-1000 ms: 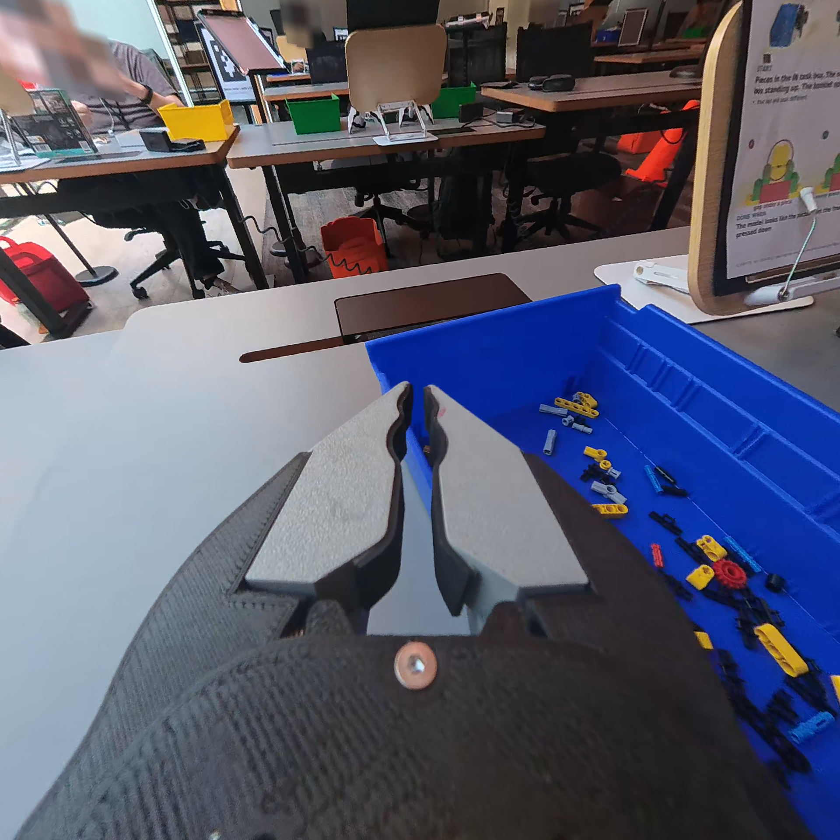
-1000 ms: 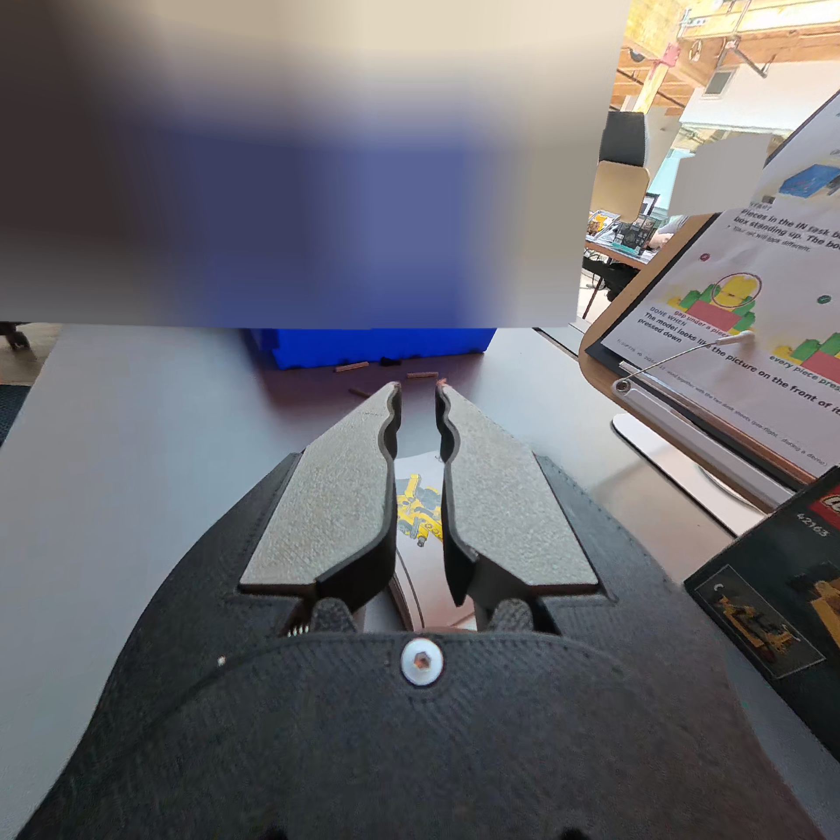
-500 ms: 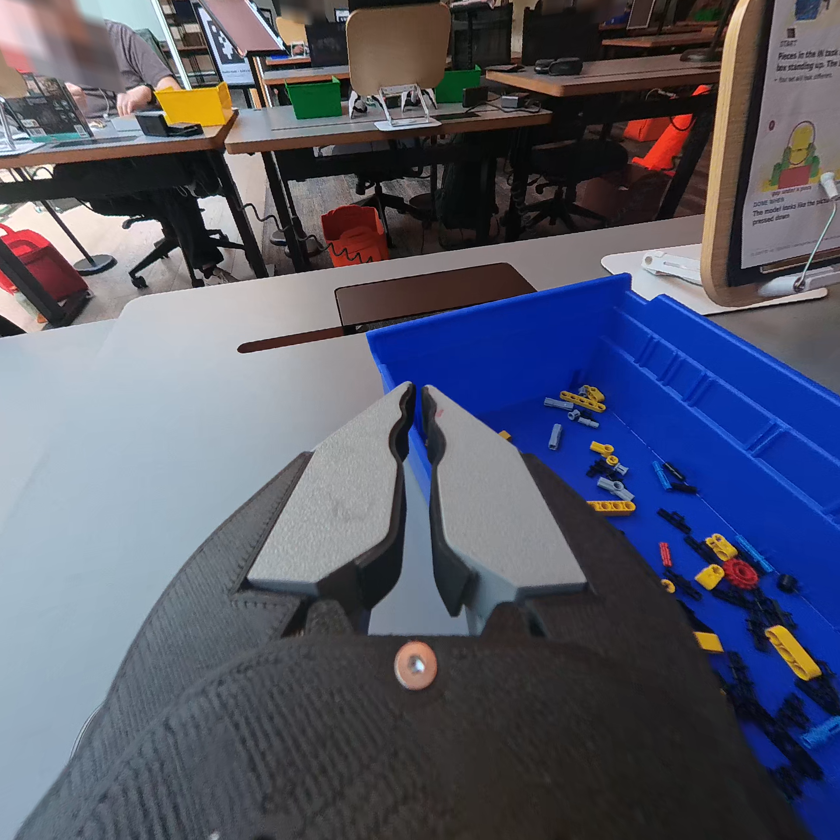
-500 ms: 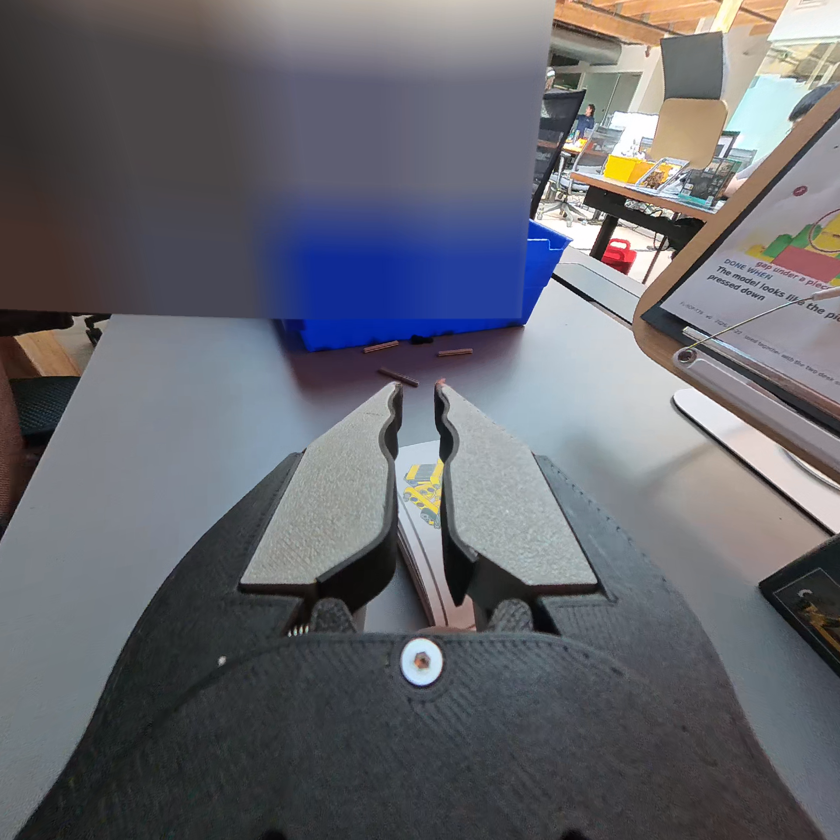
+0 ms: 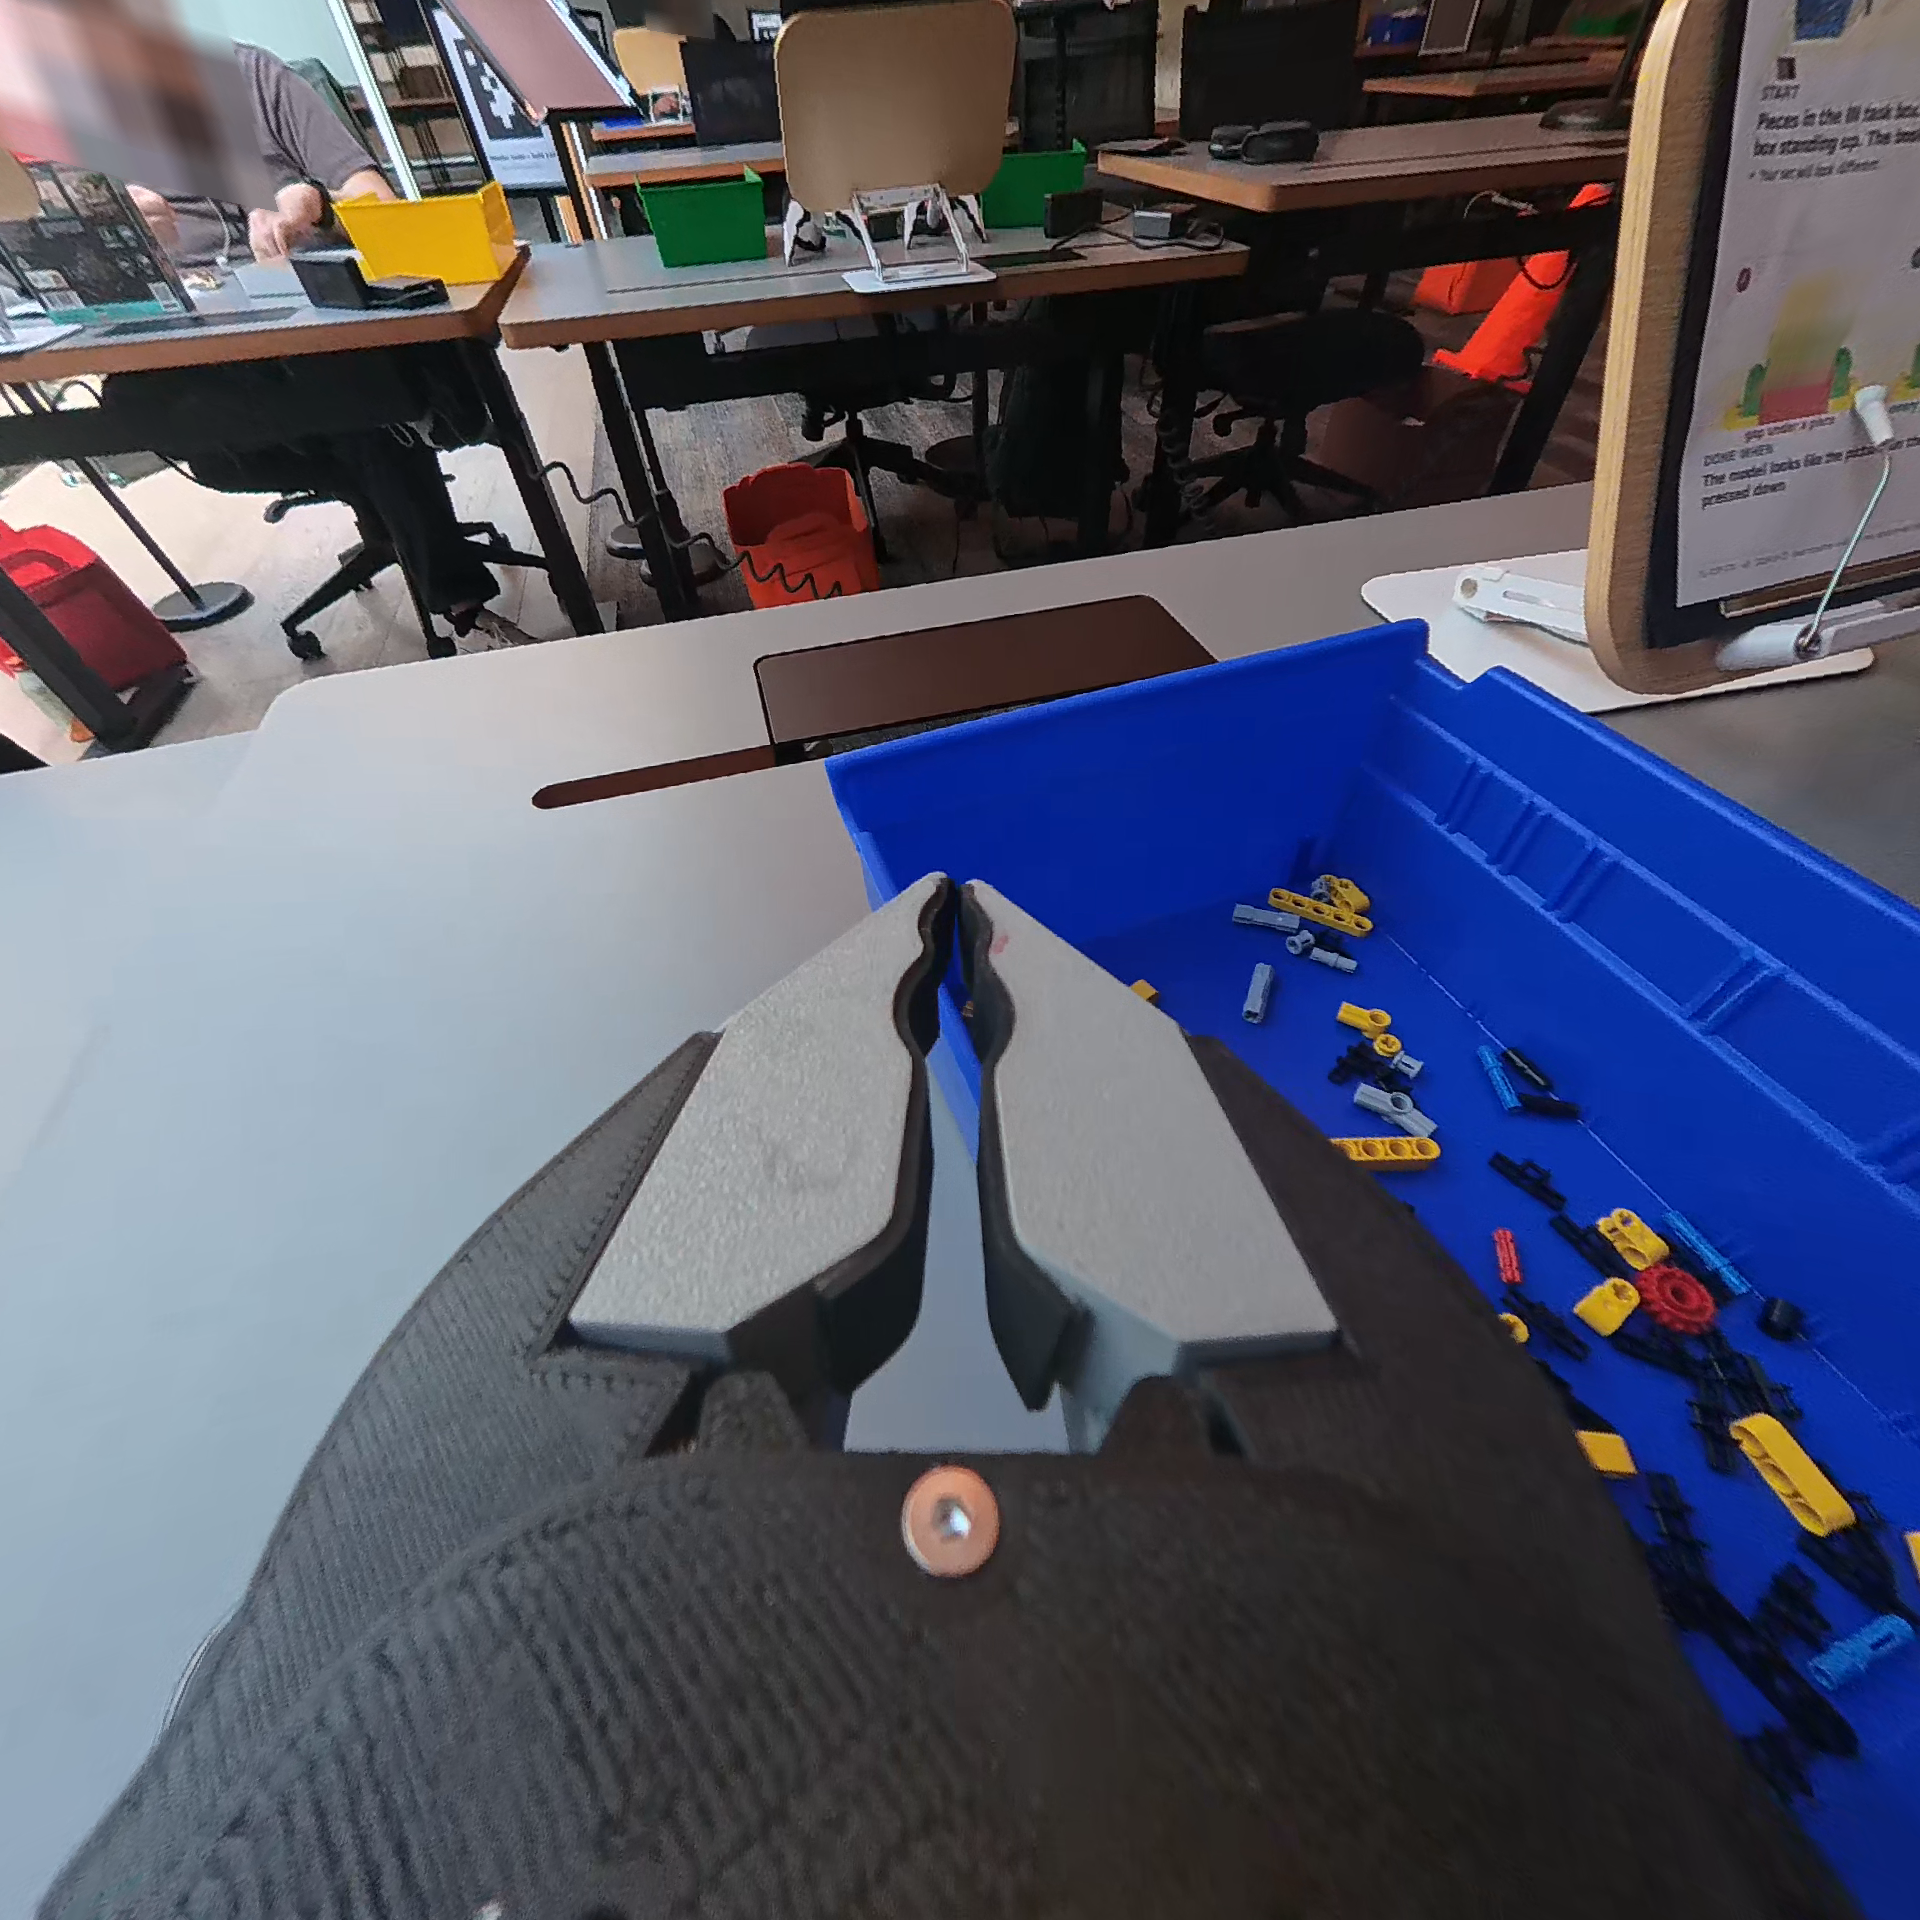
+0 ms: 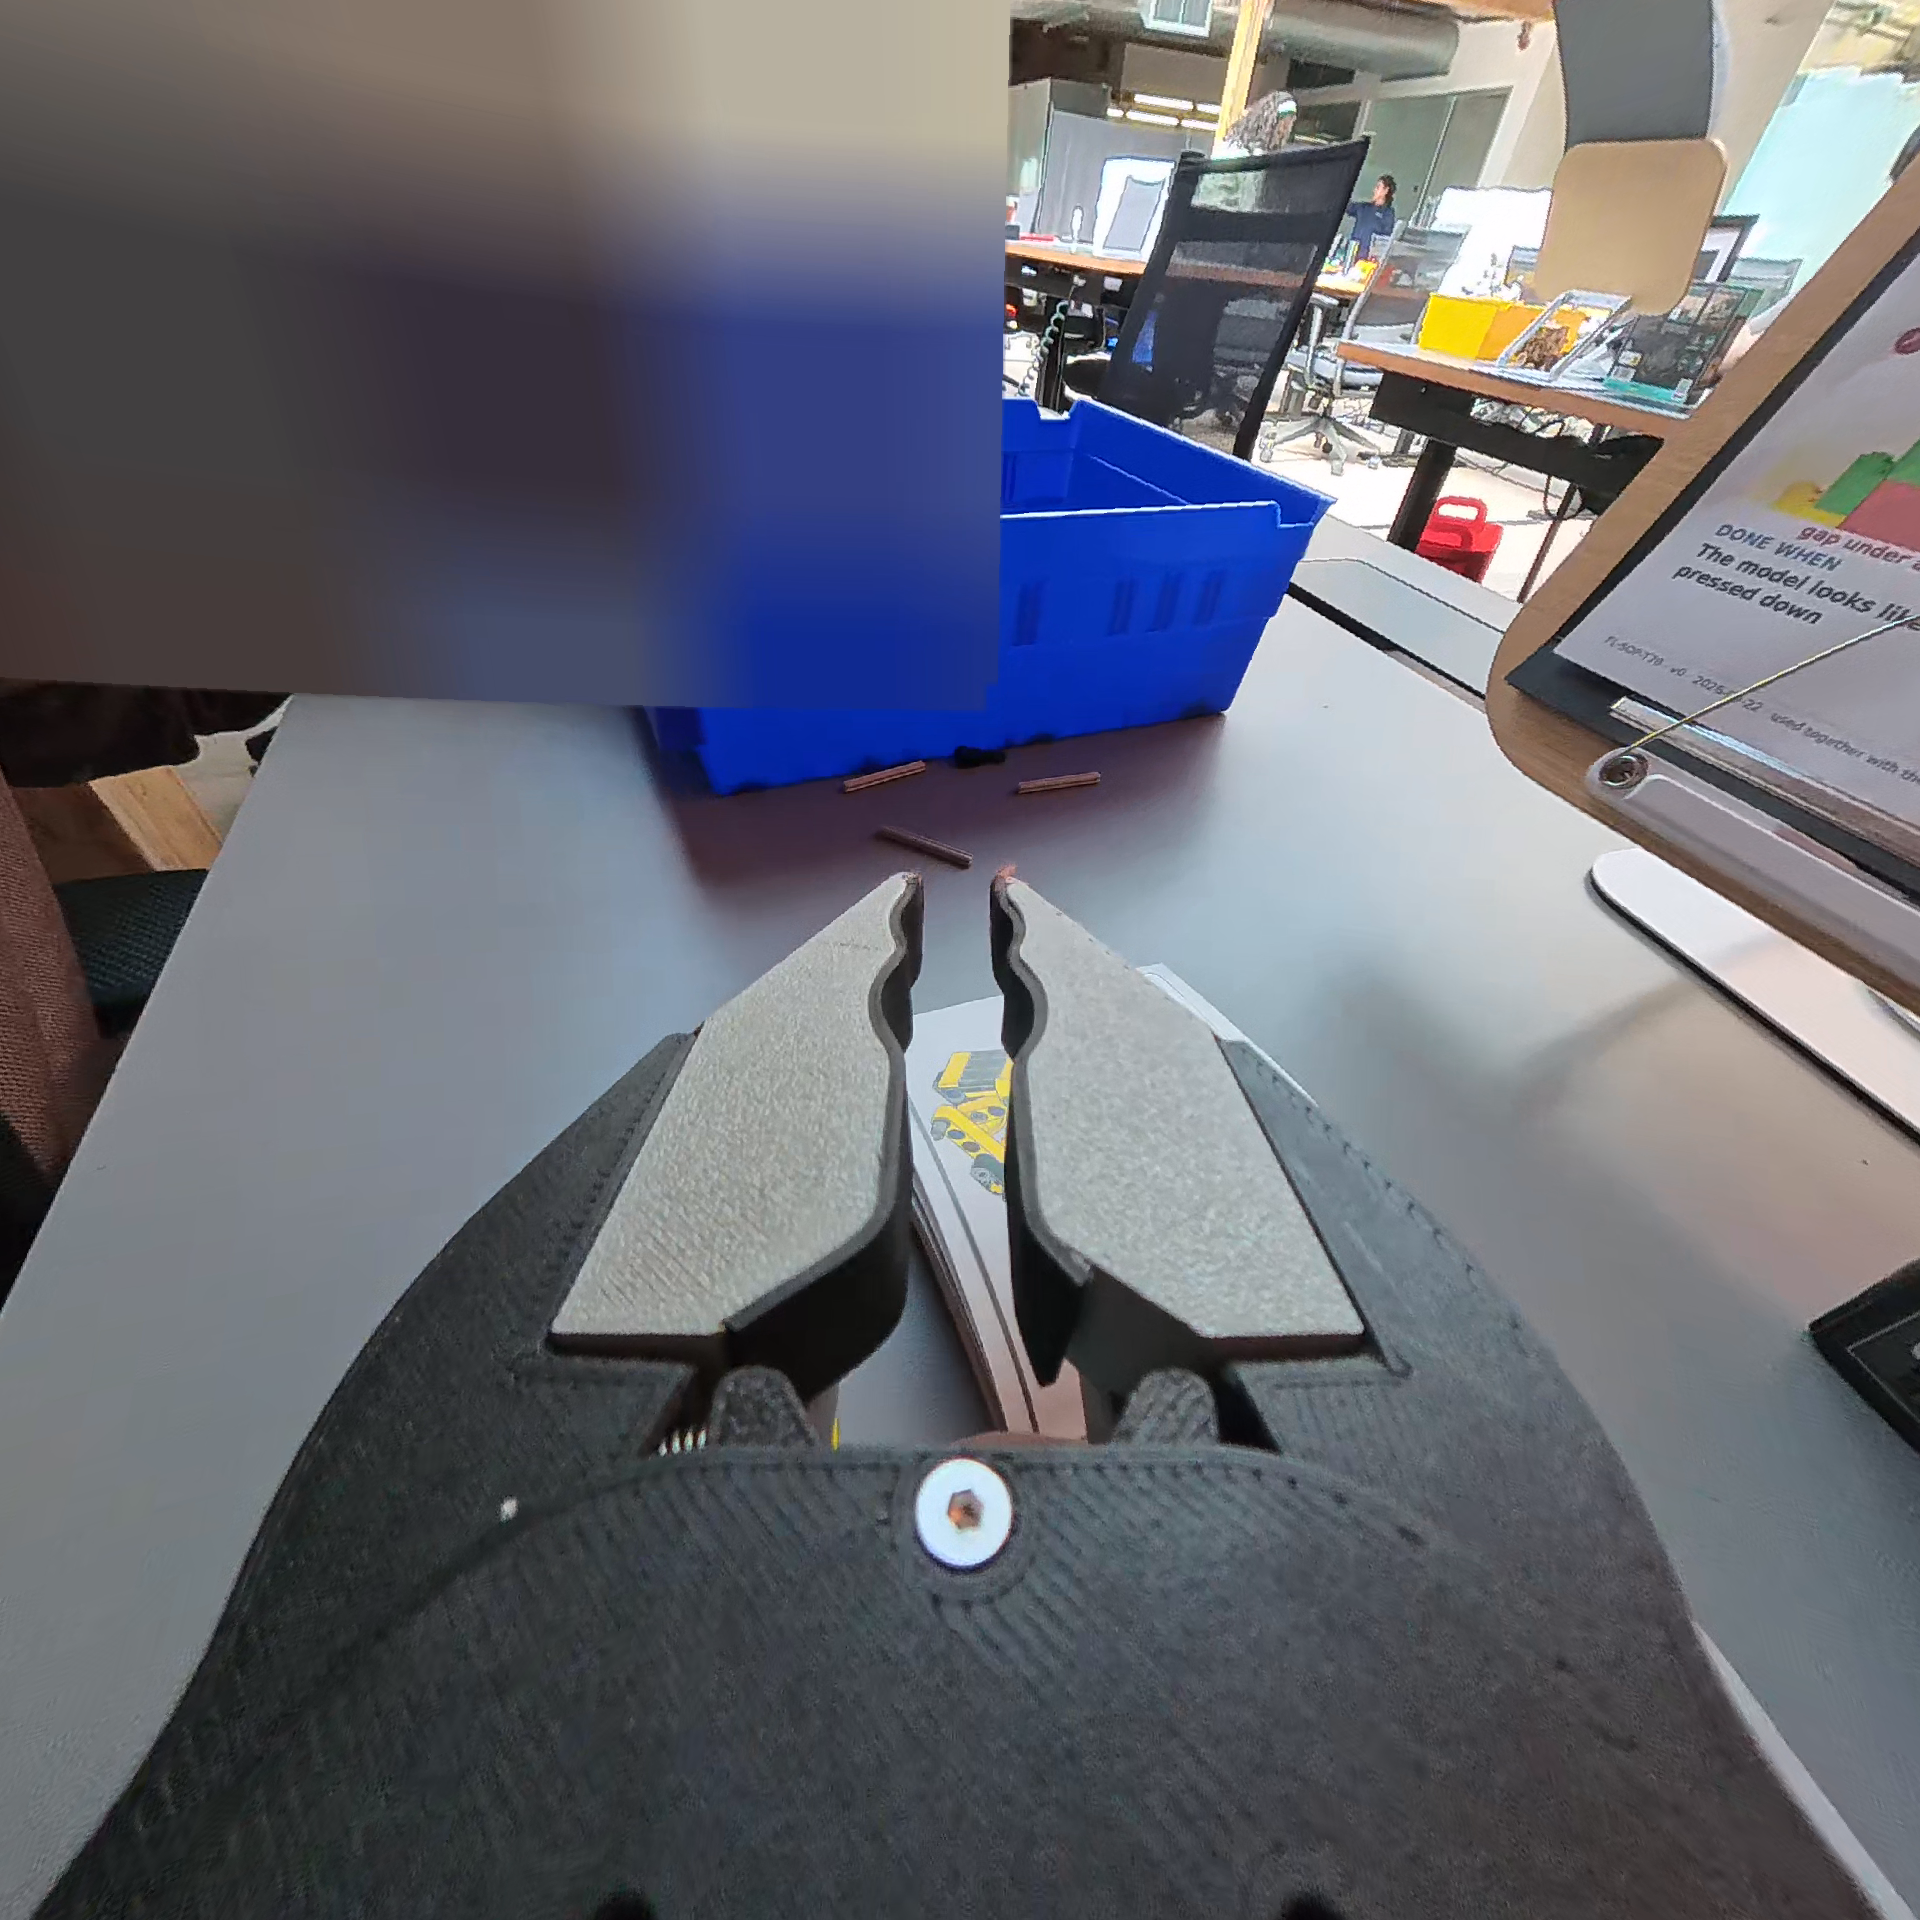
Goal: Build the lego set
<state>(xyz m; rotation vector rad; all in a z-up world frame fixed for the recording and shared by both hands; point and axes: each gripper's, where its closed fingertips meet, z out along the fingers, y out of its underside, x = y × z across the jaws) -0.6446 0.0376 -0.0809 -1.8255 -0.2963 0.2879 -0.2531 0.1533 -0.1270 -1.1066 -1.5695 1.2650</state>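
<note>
My left gripper is shut with nothing between its fingertips. It hovers over the near left corner of the blue bin. Several small yellow, black, grey, blue and red lego pieces lie on the bin floor to its right. My right gripper is open by a narrow gap and holds nothing. It hovers over a white instruction booklet on the grey table. Three brown axle rods and a small black piece lie on the table between it and the blue bin.
An instruction sheet on a wooden stand stands right of the bin; it also shows in the right wrist view. A dark box corner lies at the right. A brown inset panel sits beyond the bin. Desks, chairs and a seated person are behind.
The right wrist view has swung so the blue bin and rods show more fully and nearer centre. The left gripper has stayed shut and shifted only slightly over the bin corner.
</note>
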